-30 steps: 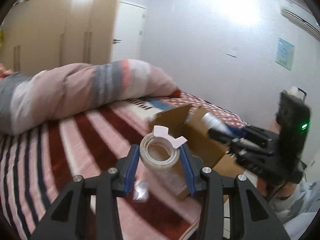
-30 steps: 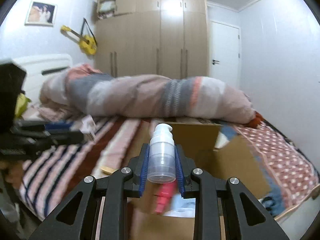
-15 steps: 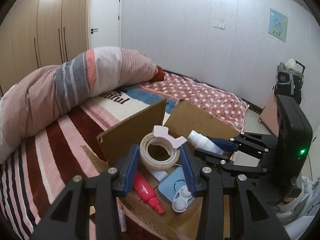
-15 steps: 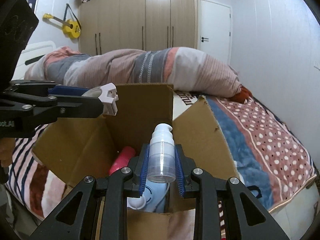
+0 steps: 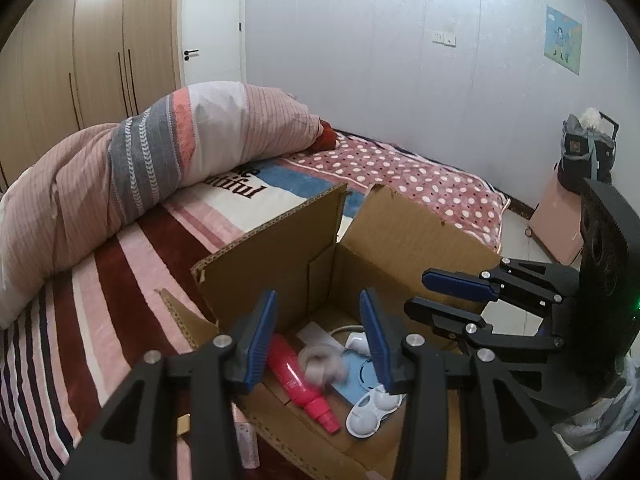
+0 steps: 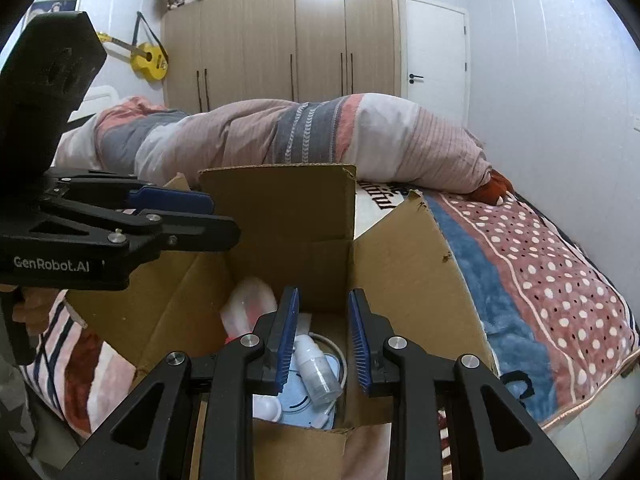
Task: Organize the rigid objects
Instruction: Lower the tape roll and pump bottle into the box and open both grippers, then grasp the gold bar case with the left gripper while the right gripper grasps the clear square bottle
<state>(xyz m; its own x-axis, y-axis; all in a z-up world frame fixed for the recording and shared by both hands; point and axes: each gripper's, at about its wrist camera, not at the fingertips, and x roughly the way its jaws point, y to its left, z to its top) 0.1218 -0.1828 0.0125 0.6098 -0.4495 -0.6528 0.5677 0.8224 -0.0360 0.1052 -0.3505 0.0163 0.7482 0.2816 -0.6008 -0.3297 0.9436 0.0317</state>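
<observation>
An open cardboard box [image 5: 400, 236] [image 6: 404, 248] sits on the bed. My left gripper [image 5: 318, 336] is open and empty above it. A roll of clear tape [image 5: 320, 364], blurred, is inside the box beside a pink bottle [image 5: 300, 380], a light blue flat item [image 5: 360, 372] and a white lens case [image 5: 370, 410]. My right gripper [image 6: 323, 340] is open and empty over the box. A clear pump bottle [image 6: 316, 372] lies below it in the box. The right gripper also shows in the left wrist view [image 5: 444, 296]. The left gripper also shows in the right wrist view [image 6: 192, 216].
A rolled striped duvet [image 5: 140, 168] [image 6: 300, 136] lies across the bed behind the box. A small pink item [image 5: 246, 444] lies on the bed by the box's near left corner. A pink stand with a dark bag [image 5: 584, 160] is by the far wall.
Both grippers have opened. The tape roll has left the left gripper and dropped into the box. The pump bottle has left the right gripper and now lies in the box.
</observation>
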